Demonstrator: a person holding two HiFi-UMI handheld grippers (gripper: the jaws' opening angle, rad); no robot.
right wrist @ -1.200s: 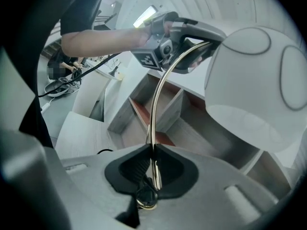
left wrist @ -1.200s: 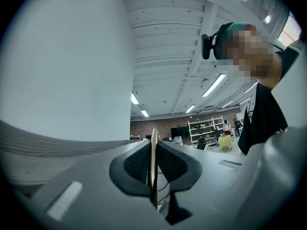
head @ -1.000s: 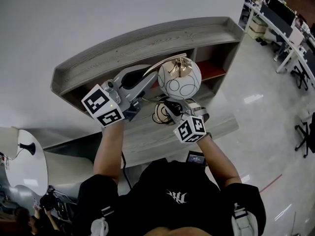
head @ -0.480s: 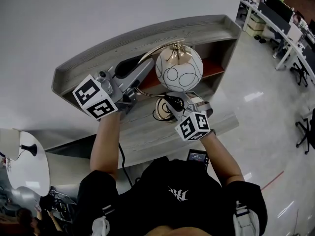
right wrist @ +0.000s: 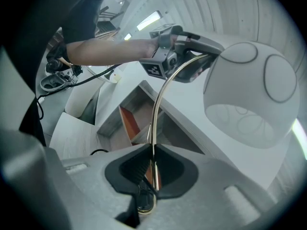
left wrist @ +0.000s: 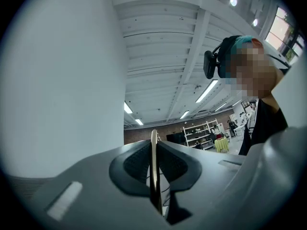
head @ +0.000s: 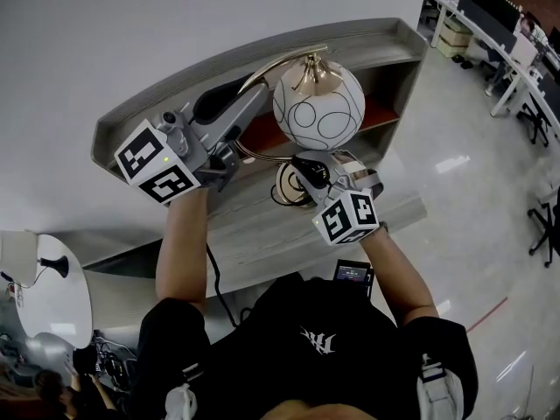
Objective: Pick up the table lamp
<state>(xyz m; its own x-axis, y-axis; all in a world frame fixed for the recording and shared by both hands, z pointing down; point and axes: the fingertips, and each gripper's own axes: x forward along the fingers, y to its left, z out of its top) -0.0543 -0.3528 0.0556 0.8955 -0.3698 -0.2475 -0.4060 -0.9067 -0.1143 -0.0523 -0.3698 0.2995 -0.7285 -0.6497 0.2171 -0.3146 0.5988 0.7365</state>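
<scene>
Pads of the right gripper (right wrist: pixel 152 169) pinch the thin gold stem (right wrist: pixel 162 97) of the table lamp (head: pixel 315 112) low down, just above a gold loop (right wrist: pixel 144 206) at the lamp's foot. From this grip the stem rises ahead of the gripper and then bows over to the right. The white globe shade (right wrist: pixel 249 87) hangs there, above and to the right of the jaws. At the top of that bow the left gripper (left wrist: pixel 154 176) has its jaws narrowed onto the same stem, which runs edge-on straight up between its dark pads. So the lamp's long axis runs from the right gripper up to the left gripper, and the bulky shade lies off to one side of the line between them. My judgement is that the coming lift turns on raising both ends together, so the shade does not twist the stem round in the pads. The right gripper is the nearer to the foot, the left the nearer to the shade. Beyond and below both grippers stands the grey wooden shelf unit (head: pixel 262 59), with a red-backed compartment (head: pixel 376 116) past the shade. The foot may already be clear of the shelf board, but the head view does not settle it. The marker cubes (head: pixel 157 160) carry only black-and-white squares. The shade bears only thin black circles, and the white emblem (head: pixel 317 344) on the person's black shirt forms no legible word.
</scene>
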